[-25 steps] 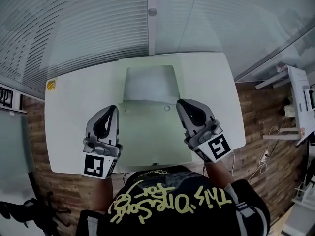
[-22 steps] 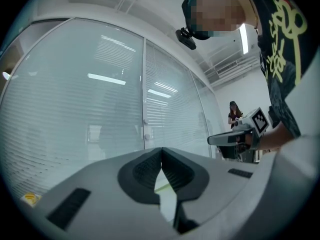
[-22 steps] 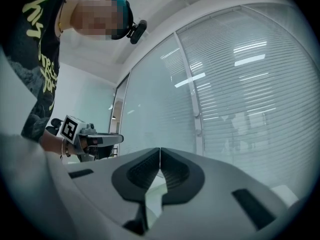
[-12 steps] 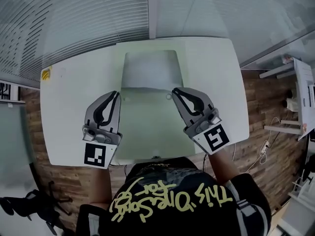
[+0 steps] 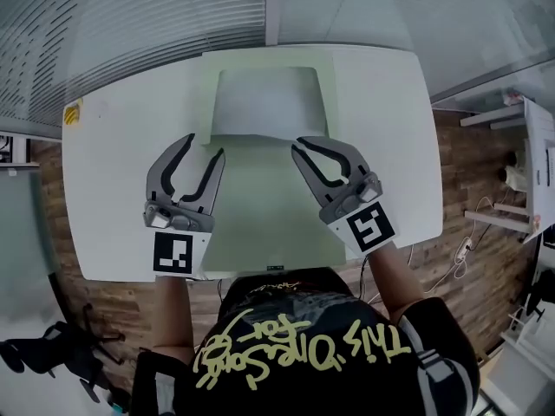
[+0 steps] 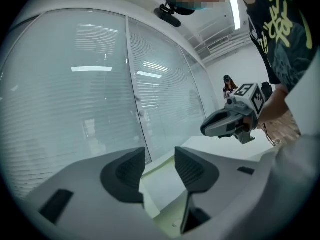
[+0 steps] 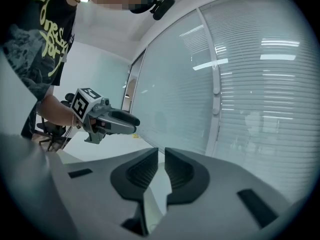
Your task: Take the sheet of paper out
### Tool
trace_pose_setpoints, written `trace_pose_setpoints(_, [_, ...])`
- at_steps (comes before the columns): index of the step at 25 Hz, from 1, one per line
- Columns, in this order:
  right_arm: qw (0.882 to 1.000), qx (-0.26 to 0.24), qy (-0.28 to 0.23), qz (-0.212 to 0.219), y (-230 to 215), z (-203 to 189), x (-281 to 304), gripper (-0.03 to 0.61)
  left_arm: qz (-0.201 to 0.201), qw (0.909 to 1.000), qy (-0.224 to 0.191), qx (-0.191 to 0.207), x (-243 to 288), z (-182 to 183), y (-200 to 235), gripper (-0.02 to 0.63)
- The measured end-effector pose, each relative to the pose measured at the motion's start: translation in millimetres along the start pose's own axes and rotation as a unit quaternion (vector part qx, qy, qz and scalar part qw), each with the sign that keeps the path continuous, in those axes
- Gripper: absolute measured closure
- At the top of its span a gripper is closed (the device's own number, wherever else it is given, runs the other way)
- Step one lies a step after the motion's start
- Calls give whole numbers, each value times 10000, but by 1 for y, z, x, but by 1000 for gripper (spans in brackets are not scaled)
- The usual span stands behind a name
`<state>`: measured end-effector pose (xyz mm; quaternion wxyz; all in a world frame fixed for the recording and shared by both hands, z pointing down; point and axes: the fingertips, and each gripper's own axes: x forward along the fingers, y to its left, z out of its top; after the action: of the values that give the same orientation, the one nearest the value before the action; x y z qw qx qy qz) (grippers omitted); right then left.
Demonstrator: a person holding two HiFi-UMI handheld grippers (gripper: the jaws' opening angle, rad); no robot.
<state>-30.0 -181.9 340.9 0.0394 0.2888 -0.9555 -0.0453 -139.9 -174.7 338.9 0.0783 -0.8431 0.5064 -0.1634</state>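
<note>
Two tools hover over a green folder (image 5: 260,224): left tool (image 5: 205,146) empty, its jaws just opened wide; right tool (image 5: 300,144) nearly closed, empty. Paper (image 5: 264,102) lies upper centre, long edges running left to right, with bare surface (image 5: 113,172) on both sides.

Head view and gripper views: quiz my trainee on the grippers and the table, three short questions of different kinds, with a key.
1. True or false: the left gripper is clamped on the sheet of paper.
2. Which has its jaws together? A, the left gripper; B, the right gripper; C, both.
3. What does the pale green folder lie on?
Key: 1, false: its jaws have just been opening, with nothing between them. 2, B. 3, the white table.
</note>
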Motion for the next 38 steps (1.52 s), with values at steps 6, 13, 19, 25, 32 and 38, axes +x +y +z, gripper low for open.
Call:
trace_pose_setpoints(6, [9857,-939,1322,451,9,-42,1,483,-377,9957,134,831,11,-7,-12,423])
trace_pose_setpoints(13, [9807,-1072,1578,439,11,-63,13,443,-525,9939,545,800,26,-38,-21,415])
trace_pose_setpoints(19, [9818,-1034,1552,354,15,-76,23,443,-607,9909,912,785,32,-63,-26,407])
trace_pose_setpoints(25, [9739,-1224,1870,389,19,-97,30,442,-797,9823,1223,1174,37,-82,-34,406])
trace_pose_setpoints(32, [9679,-1215,2177,322,18,-119,38,436,-993,9738,1445,1448,50,-101,-43,396])
trace_pose_setpoints(38, [9582,-1426,2458,341,19,-134,43,428,-1050,9589,1689,2024,59,-115,-50,397])
